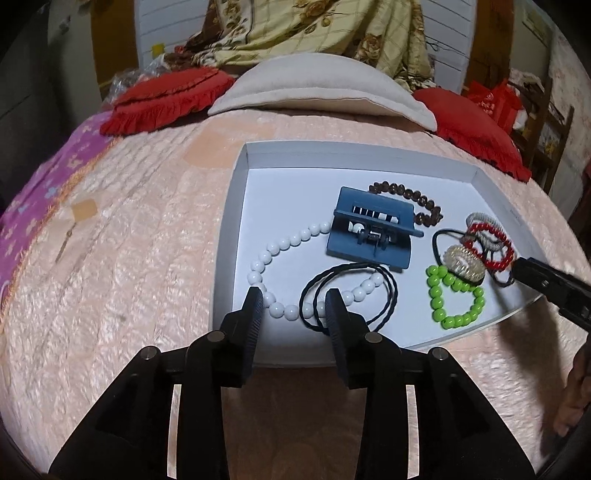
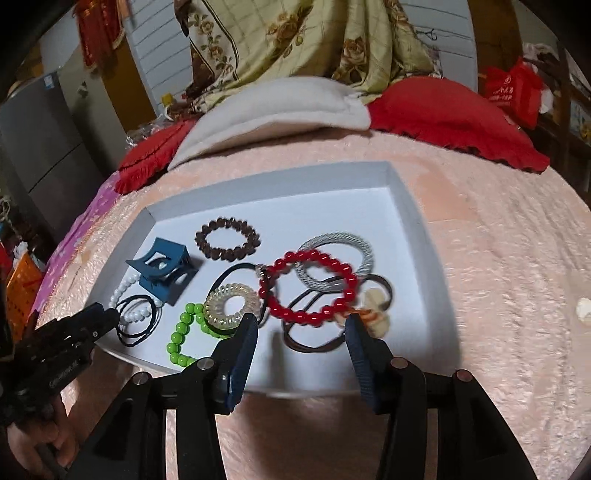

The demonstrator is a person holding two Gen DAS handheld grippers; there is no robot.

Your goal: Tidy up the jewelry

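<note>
A shallow white tray [image 1: 240, 192] [image 2: 406, 206] lies on the pink bedspread and holds jewelry. In it are a blue hair claw [image 1: 369, 230] [image 2: 162, 267], a white bead string [image 1: 280, 247], a black cord loop [image 1: 347, 291], a brown bead bracelet [image 2: 227, 240], a green bead bracelet [image 1: 454, 295] [image 2: 181, 332], a clear coil tie [image 2: 231, 304], a red bead bracelet [image 2: 306, 284] and a grey band [image 2: 336, 258]. My left gripper [image 1: 295, 302] is open over the white beads and cord. My right gripper [image 2: 301, 328] is open over the red bracelet's near edge.
Red frilled pillows [image 1: 162, 99] [image 2: 454, 118] and a beige pillow [image 1: 317, 88] lie beyond the tray. A floral quilt [image 1: 306, 29] hangs behind. A purple blanket [image 1: 48, 184] covers the bed's left side. A small pale item [image 2: 583, 310] lies on the bedspread right of the tray.
</note>
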